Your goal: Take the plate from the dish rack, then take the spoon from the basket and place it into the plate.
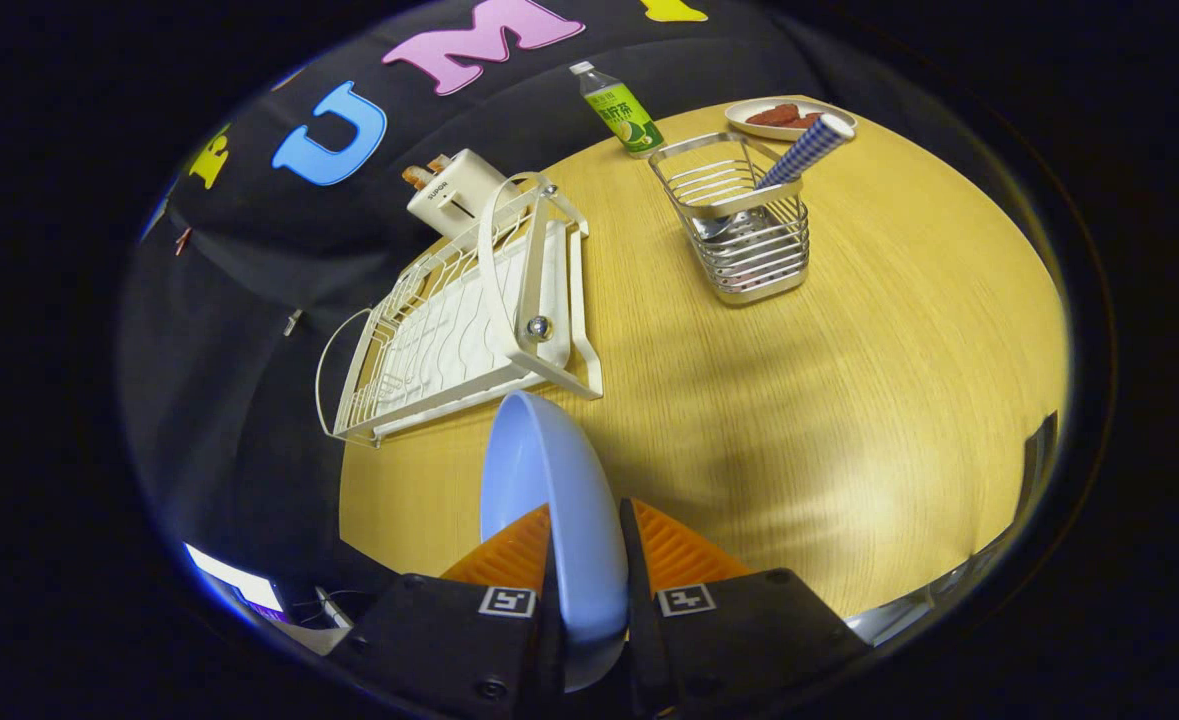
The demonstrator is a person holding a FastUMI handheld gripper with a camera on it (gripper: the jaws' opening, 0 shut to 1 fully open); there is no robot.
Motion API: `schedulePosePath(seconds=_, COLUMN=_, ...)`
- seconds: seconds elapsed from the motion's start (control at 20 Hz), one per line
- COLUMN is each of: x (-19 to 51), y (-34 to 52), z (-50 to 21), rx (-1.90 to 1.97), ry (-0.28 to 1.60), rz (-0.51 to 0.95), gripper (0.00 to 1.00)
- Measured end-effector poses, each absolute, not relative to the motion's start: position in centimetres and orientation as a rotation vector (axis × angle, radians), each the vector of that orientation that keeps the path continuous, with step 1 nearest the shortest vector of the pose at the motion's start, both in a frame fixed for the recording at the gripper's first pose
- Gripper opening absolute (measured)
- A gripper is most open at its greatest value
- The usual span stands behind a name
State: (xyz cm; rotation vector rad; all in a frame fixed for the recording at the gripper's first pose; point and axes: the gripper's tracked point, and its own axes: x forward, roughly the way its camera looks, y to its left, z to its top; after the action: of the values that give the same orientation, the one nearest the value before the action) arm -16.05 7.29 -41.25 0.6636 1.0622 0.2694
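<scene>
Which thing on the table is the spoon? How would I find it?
Start at the round wooden table and find the silver wire basket beyond the gripper, which is shut on the blue plate. The spoon stands tilted inside; its blue-and-white checked handle pokes out, unlike the nearby green bottle.

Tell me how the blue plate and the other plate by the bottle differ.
The blue plate is held on edge, the gripper shut on it; the pale plate lies flat on the table. The blue plate is bare; the pale plate carries brownish food. Both are shallow dishes.
</scene>
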Motion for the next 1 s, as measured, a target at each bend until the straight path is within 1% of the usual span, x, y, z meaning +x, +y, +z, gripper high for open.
schedulePosePath(seconds=0.05, x=-15.9, y=6.9, z=-41.8, rx=0.653, ry=1.073, rz=0.251, gripper=0.30)
schedulePosePath(seconds=0.15, x=-15.8, y=6.3, z=-42.9, rx=0.636, ry=1.086, rz=0.219, gripper=0.36)
schedulePosePath(seconds=0.2, x=-15.7, y=6.0, z=-43.1, rx=0.637, ry=1.089, rz=0.200, gripper=0.41)
schedulePosePath(seconds=0.25, x=-15.6, y=5.7, z=-43.3, rx=0.631, ry=1.094, rz=0.186, gripper=0.42)
schedulePosePath(seconds=0.45, x=-15.6, y=3.8, z=-45.0, rx=0.536, ry=1.118, rz=0.120, gripper=0.56)
schedulePosePath(seconds=0.5, x=-15.7, y=3.1, z=-45.5, rx=0.501, ry=1.123, rz=0.097, gripper=0.63)
schedulePosePath(seconds=0.6, x=-15.8, y=1.7, z=-46.1, rx=0.434, ry=1.118, rz=0.054, gripper=0.61)
schedulePosePath(seconds=0.65, x=-15.7, y=1.4, z=-45.7, rx=0.434, ry=1.106, rz=0.048, gripper=0.63)
schedulePosePath(seconds=0.7, x=-15.4, y=1.0, z=-45.5, rx=0.434, ry=1.093, rz=0.040, gripper=0.72)
schedulePosePath(seconds=0.8, x=-15.0, y=0.1, z=-44.7, rx=0.412, ry=1.065, rz=0.028, gripper=0.84)
schedulePosePath(seconds=0.95, x=-14.2, y=-0.7, z=-42.7, rx=0.378, ry=1.009, rz=0.044, gripper=0.84)
schedulePosePath(seconds=1.0, x=-13.9, y=-0.8, z=-41.5, rx=0.370, ry=0.986, rz=0.056, gripper=0.88)
